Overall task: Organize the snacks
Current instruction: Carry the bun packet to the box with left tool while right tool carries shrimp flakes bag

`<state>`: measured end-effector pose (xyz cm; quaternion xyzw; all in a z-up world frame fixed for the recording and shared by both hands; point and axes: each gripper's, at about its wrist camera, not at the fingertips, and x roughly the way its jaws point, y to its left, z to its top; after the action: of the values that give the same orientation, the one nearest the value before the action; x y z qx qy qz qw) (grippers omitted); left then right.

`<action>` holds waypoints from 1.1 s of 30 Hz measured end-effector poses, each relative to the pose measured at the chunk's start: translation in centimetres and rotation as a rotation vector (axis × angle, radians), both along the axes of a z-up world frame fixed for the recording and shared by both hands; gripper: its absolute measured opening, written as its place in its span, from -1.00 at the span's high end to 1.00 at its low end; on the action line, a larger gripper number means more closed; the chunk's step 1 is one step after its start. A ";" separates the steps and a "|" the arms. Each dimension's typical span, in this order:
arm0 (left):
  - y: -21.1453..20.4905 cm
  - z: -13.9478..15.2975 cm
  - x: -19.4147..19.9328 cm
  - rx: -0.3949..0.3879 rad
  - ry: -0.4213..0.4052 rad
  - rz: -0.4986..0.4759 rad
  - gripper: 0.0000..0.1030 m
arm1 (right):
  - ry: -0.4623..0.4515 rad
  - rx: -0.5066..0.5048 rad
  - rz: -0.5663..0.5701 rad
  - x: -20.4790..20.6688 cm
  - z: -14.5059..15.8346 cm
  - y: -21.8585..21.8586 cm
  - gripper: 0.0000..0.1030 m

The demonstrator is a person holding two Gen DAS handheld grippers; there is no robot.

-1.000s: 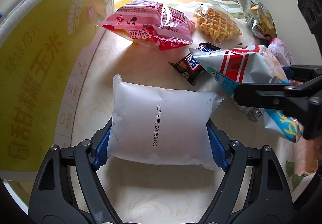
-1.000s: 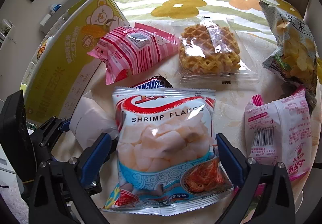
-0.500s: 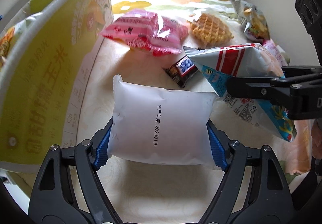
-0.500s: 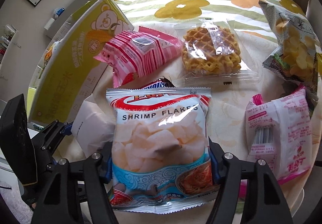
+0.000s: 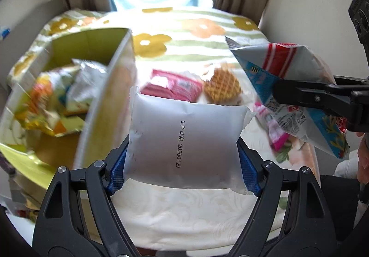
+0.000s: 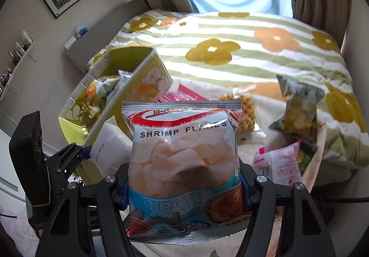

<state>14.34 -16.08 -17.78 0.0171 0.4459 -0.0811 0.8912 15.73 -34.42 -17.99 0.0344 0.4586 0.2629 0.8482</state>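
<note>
Here a pale table (image 5: 184, 215) fronts a floral bedspread (image 6: 230, 33). The yellow box (image 5: 110, 86) holds blurred, probably snack, bags. The left gripper (image 5: 184, 164) clamps a white packet (image 5: 184, 141); the right gripper (image 6: 184, 185) clamps a shrimp flakes bag (image 6: 182, 160).

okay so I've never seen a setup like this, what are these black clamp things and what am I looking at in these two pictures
No robot here: a person holds a two-finger tool in each hand, with a wide-angle camera on each looking along its fingers. The left tool grips a plain white packet. The right tool grips a shrimp flakes bag. Each view also catches the other tool. Below, on the table, lie a pink packet and a wrapped waffle. The yellow box at left already contains snacks.
</note>
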 end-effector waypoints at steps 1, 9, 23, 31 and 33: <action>0.3 1.0 0.0 -0.002 -0.011 0.008 -0.52 | -0.014 0.002 0.005 -0.2 0.7 0.1 -0.26; 4.1 6.1 -1.3 0.000 -0.083 0.090 -0.52 | -0.084 0.026 0.044 -0.3 4.6 2.1 -0.26; 16.3 9.1 2.7 0.012 -0.100 0.160 -0.52 | -0.086 0.050 0.098 2.2 6.1 13.6 -0.26; 24.5 7.2 7.5 -0.002 -0.034 0.133 -0.52 | -0.016 0.042 0.036 5.5 4.0 20.7 -0.26; 25.8 6.4 8.5 -0.007 -0.016 0.115 -0.52 | -0.002 0.039 0.011 6.2 3.6 21.8 -0.26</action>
<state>22.89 9.67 -11.38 -0.0112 0.4388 -0.0312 0.8980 21.95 -12.67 -14.41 0.0482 0.4528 0.2765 0.8463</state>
